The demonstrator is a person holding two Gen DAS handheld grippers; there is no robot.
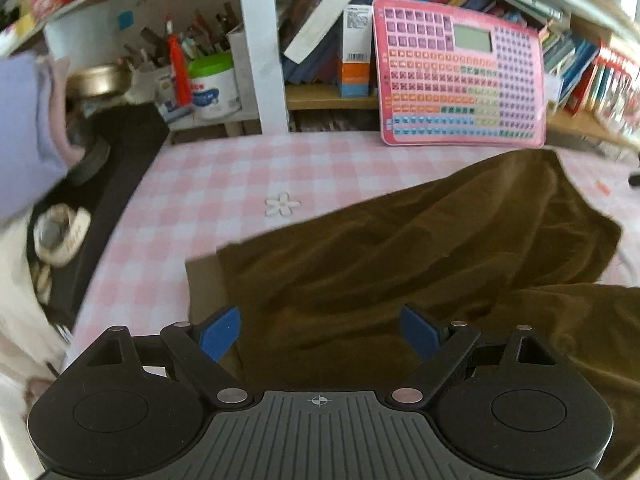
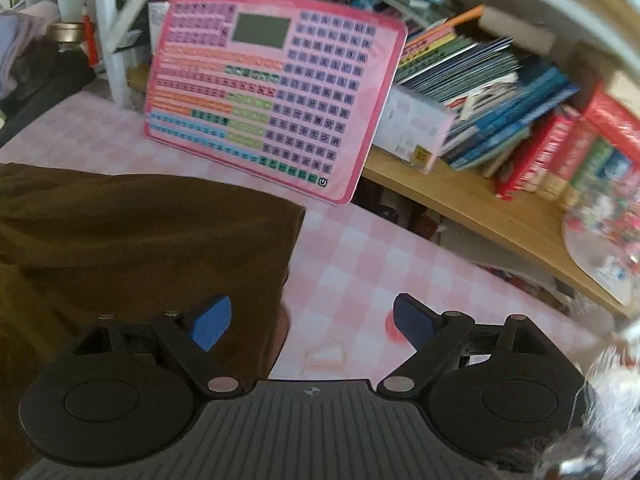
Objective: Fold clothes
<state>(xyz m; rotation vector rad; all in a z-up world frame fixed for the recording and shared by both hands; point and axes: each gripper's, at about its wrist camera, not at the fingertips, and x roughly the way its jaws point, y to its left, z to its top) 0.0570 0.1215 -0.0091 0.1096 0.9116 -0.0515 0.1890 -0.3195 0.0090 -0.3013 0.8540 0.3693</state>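
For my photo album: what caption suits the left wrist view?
Open left gripper hovering over a brown garment on a pink checked tablecloth.

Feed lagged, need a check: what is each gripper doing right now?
Left gripper: open, empty, over the brown garment.
Right gripper: open, empty, over the garment's edge and the checked cloth.
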